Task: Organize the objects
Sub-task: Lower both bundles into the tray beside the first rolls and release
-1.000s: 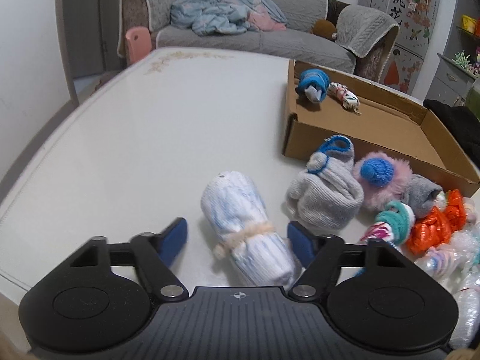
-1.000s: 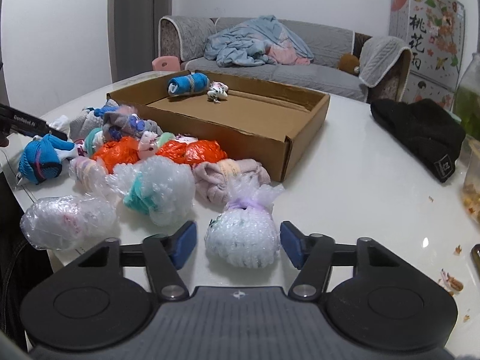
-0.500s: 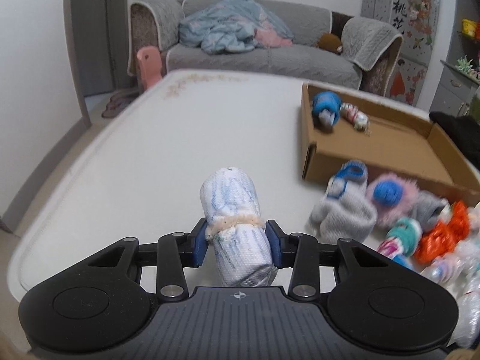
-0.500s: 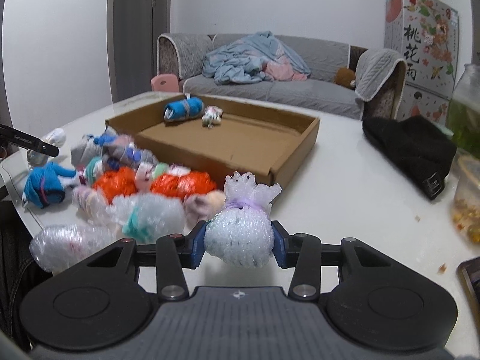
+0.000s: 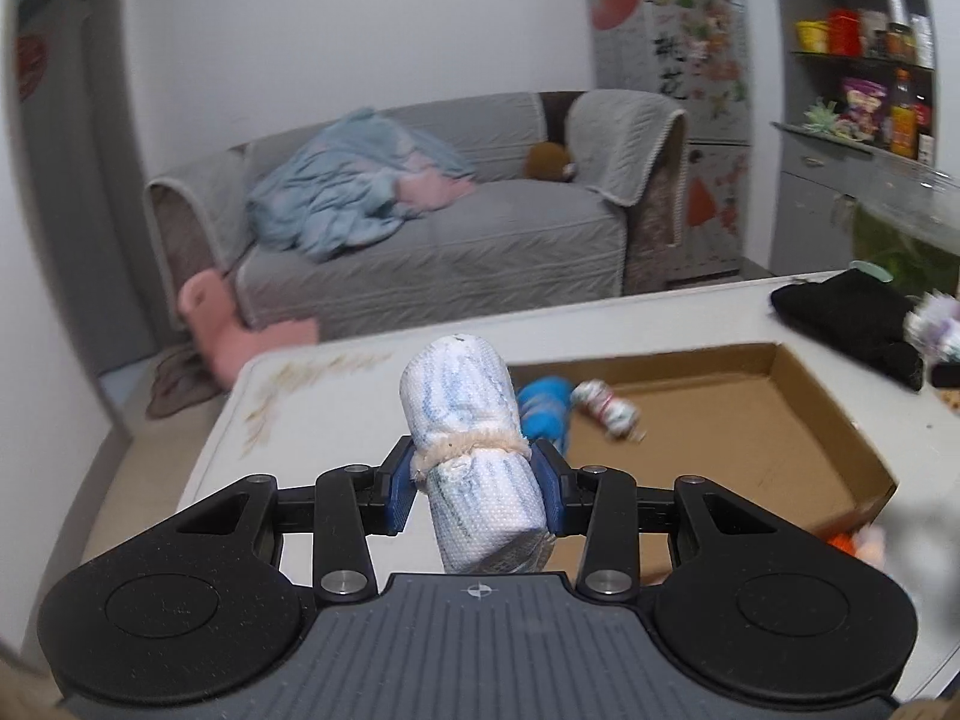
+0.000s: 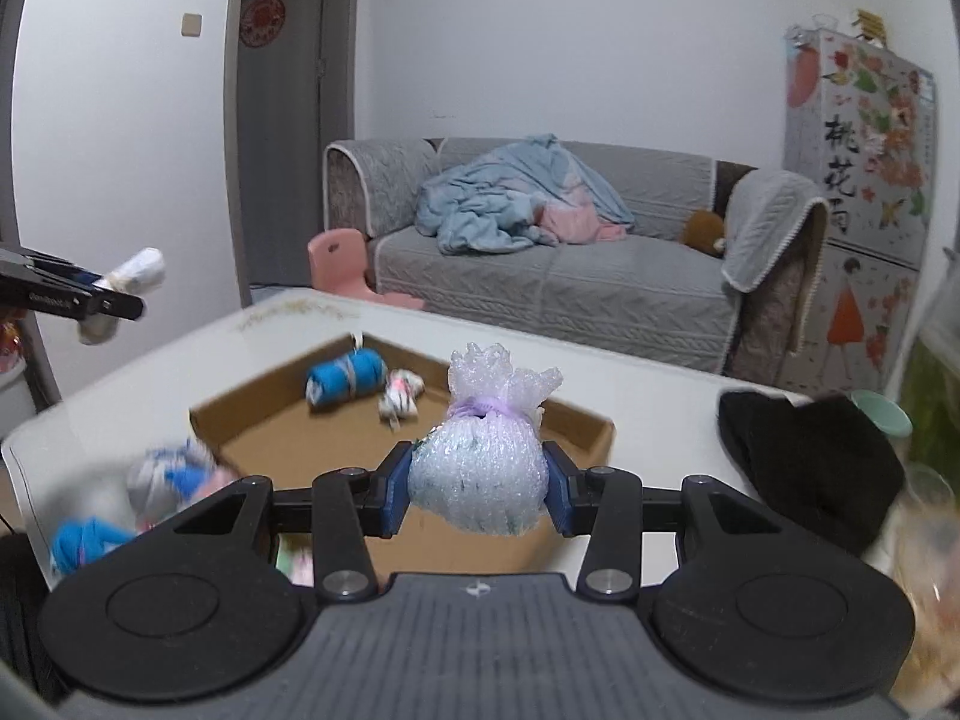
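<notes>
My left gripper (image 5: 475, 489) is shut on a white rolled cloth bundle (image 5: 471, 444) tied with a cream band, held in the air near the cardboard tray (image 5: 804, 420). My right gripper (image 6: 477, 489) is shut on a bubble-wrap pouch (image 6: 480, 468) tied with a purple band, held above the tray's (image 6: 264, 450) near edge. Inside the tray lie a blue roll (image 6: 345, 381) and a small white patterned roll (image 6: 401, 396). The left gripper with its white bundle (image 6: 129, 273) shows at the far left of the right wrist view.
Loose wrapped bundles (image 6: 168, 474) lie on the white table (image 6: 180, 354) left of the tray, blurred. A black cloth (image 6: 804, 468) lies at the table's right. A grey sofa (image 6: 558, 282) stands behind the table.
Both grippers have risen from the table with their bundles and moved toward the cardboard tray. A second ago both were open around them, then closed.
</notes>
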The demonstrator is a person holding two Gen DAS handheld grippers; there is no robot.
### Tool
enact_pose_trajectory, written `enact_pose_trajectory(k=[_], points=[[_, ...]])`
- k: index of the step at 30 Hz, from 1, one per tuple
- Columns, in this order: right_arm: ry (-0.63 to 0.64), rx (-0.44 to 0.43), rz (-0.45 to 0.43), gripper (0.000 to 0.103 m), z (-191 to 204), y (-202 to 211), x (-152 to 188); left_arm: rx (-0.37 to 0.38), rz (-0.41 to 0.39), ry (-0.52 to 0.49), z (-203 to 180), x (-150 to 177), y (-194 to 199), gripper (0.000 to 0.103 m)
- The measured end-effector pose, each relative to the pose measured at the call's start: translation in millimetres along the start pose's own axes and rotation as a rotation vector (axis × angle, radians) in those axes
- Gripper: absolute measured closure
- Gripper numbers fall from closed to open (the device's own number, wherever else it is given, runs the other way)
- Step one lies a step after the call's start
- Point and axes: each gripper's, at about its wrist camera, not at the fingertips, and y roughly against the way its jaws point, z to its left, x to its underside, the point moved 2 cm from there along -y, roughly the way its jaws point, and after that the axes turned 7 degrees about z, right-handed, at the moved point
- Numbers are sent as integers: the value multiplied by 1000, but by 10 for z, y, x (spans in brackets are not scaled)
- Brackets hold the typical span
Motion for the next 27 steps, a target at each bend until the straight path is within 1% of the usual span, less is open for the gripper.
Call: enact_pose_trajectory(k=[4, 9, 14, 18, 20, 24, 26, 27], points=[[0, -52, 13, 62, 1, -313, -257, 58, 31, -33, -193, -251, -300, 56], [45, -104, 33, 62, 88, -677, -445, 98, 94, -75, -419, -373, -758, 56], [76, -160, 104, 62, 177, -1049, -539, 118, 172, -109, -574, -299, -1170, 56], [92, -190, 165, 62, 216, -1386, -547, 116, 223, -131, -566, -182, -1428, 55], [96, -201, 207, 62, 253, -1597, -515, 103, 248, -146, -575, -131, -1564, 55], [105, -212, 282, 62, 350, -1919, -446, 93, 265, -157, -567, -63, -1776, 55], [111, -211, 309, 62, 395, -2014, -447, 89, 273, -159, -569, -29, -1848, 58], [112, -212, 317, 62, 411, -2041, -445, 85, 278, -161, -561, 2, -1888, 56]])
